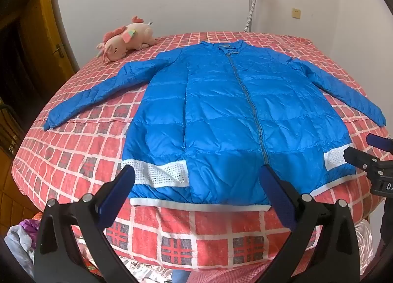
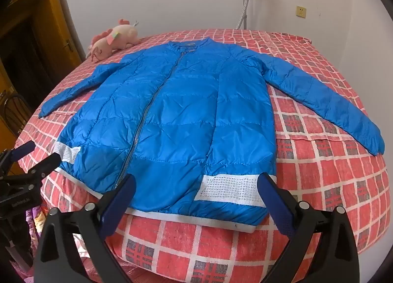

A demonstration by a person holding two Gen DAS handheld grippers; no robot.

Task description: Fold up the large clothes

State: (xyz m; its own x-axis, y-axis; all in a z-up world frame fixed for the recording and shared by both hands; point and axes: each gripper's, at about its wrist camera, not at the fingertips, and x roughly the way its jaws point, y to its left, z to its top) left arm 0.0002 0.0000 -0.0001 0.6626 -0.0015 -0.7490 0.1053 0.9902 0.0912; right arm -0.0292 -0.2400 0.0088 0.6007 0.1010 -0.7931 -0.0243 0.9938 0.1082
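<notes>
We saw the blue quilted down jacket (image 1: 221, 116) spread front-up and zipped across the middle of the frame, on the red checked bedspread (image 1: 73, 160), collar toward the far wall and white knit hem at the near edge of the bed. Starting at the left of the left wrist view, one sleeve (image 1: 88, 98) ran out flat toward the left edge, well apart from the pink plush unicorn (image 1: 125, 39) in the upper left. Our left gripper (image 1: 196, 184) stood spread wide and empty over the lower left of the hem. Moving right, the zipper (image 1: 248, 101) split the body, and the other sleeve (image 2: 326, 101) stretched toward the right edge. Our right gripper (image 2: 196, 187) hung just as wide, holding nothing, above the studded white band (image 2: 228, 188).

We judged the jacket light, puffy and soft, its nylon shell slippery; it would likely slump and spring back. The sleeve cuffs and the ribbed hem looked the surest places to pinch.
</notes>
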